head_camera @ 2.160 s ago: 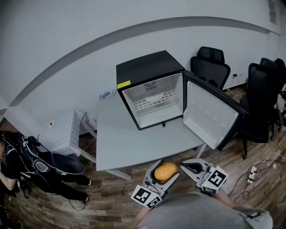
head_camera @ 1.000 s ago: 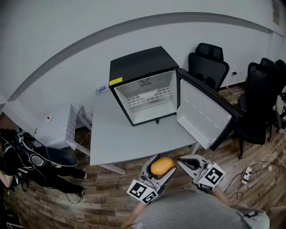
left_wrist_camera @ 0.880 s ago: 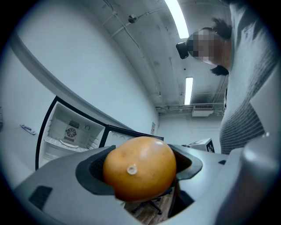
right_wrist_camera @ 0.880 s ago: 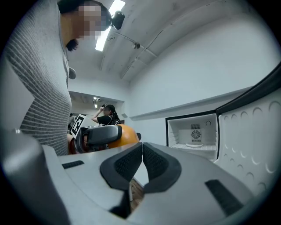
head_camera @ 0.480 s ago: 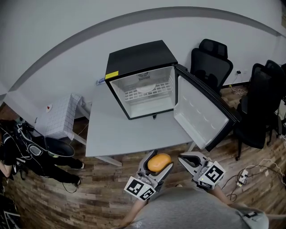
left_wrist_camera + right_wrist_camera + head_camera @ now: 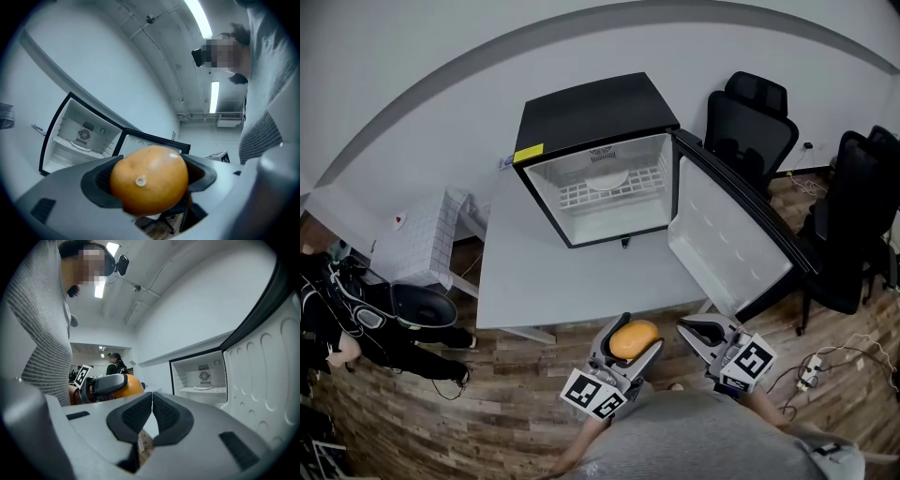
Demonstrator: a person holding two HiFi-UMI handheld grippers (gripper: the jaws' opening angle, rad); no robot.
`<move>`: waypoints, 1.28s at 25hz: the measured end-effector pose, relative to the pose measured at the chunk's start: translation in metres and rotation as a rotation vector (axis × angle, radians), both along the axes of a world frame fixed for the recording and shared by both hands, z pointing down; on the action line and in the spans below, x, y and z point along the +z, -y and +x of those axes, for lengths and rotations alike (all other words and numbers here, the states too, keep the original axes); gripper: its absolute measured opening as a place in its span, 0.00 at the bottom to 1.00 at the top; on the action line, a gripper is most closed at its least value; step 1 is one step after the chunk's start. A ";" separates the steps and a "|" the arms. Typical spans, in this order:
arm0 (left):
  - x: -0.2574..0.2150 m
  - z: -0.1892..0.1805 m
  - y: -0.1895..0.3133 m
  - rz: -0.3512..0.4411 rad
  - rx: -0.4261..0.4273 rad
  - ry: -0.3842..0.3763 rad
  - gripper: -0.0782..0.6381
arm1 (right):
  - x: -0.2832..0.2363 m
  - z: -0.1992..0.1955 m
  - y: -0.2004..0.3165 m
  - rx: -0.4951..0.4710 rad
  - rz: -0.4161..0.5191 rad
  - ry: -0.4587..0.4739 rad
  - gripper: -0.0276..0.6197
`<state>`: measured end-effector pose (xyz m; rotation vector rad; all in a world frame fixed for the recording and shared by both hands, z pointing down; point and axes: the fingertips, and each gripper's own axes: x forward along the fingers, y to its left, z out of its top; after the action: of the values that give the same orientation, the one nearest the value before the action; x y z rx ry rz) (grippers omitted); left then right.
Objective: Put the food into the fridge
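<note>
1. One orange round fruit (image 6: 635,341).
2. One black mini fridge (image 6: 591,117), with one white plate (image 6: 607,181) inside.
3. One grey tabletop (image 6: 572,281).
4. Two black office chairs (image 6: 752,117).
5. Two grippers: left gripper (image 6: 639,334), right gripper (image 6: 688,329).

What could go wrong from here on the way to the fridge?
1. The round orange bulges past the pads of the left gripper and seems to hang over the floor, short of the table; it might slip and roll away.
2. The open door juts toward the shut, empty right gripper; a reach could knock it.
3. A white plate sits on the shelf in the fridge; the orange could bump it.
</note>
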<state>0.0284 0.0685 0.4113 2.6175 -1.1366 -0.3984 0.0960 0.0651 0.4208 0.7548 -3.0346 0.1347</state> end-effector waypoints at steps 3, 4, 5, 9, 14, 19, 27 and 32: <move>-0.001 -0.009 0.027 0.005 0.031 0.002 0.63 | 0.000 -0.008 0.027 0.046 -0.008 0.004 0.06; -0.001 -0.013 0.037 0.005 0.040 0.001 0.63 | -0.002 -0.012 0.038 0.059 -0.007 0.008 0.06; -0.003 -0.018 0.047 0.008 0.050 0.000 0.63 | -0.006 -0.017 0.048 0.069 -0.005 0.016 0.06; -0.015 -0.036 0.089 0.039 0.087 0.000 0.63 | -0.023 -0.040 0.084 0.084 0.017 0.030 0.06; -0.022 -0.057 0.128 0.066 0.130 0.002 0.63 | -0.029 -0.063 0.120 0.126 0.027 0.026 0.06; -0.023 -0.081 0.150 0.083 0.160 0.016 0.63 | -0.029 -0.090 0.146 0.153 0.028 0.025 0.06; -0.019 -0.113 0.170 0.117 0.198 0.041 0.63 | -0.024 -0.123 0.169 0.201 0.020 0.046 0.06; -0.017 -0.117 0.177 0.119 0.208 0.040 0.63 | -0.021 -0.127 0.177 0.206 0.020 0.045 0.06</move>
<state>-0.0887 -0.1085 0.3940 2.8239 -0.8638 -0.3816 -0.0312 -0.1119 0.4001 1.0795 -2.9963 0.1240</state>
